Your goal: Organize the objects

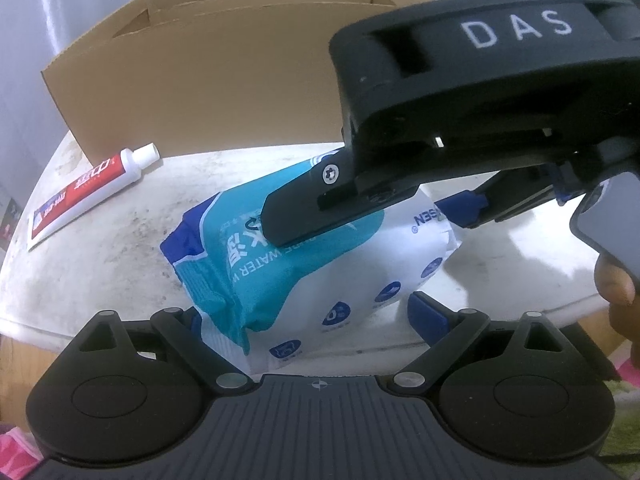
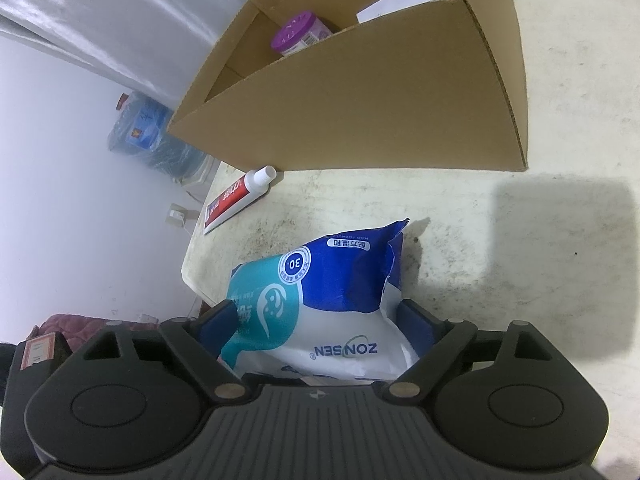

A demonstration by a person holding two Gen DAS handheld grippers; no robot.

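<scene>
Wet wipes pack [image 2: 340,300] sits tilted at the table's [image 2: 520,240] near edge, before the cardboard box [image 2: 360,120]. My right gripper [image 2: 316,316] clasps it. My left gripper [image 1: 312,316] straddles it; whether it presses, I cannot tell.

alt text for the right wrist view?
A blue, teal and white wipes pack sits between the right tongs on a stained white table. Behind it stand an open cardboard box holding a purple-lidded jar, and a toothpaste tube lying by the box.
</scene>
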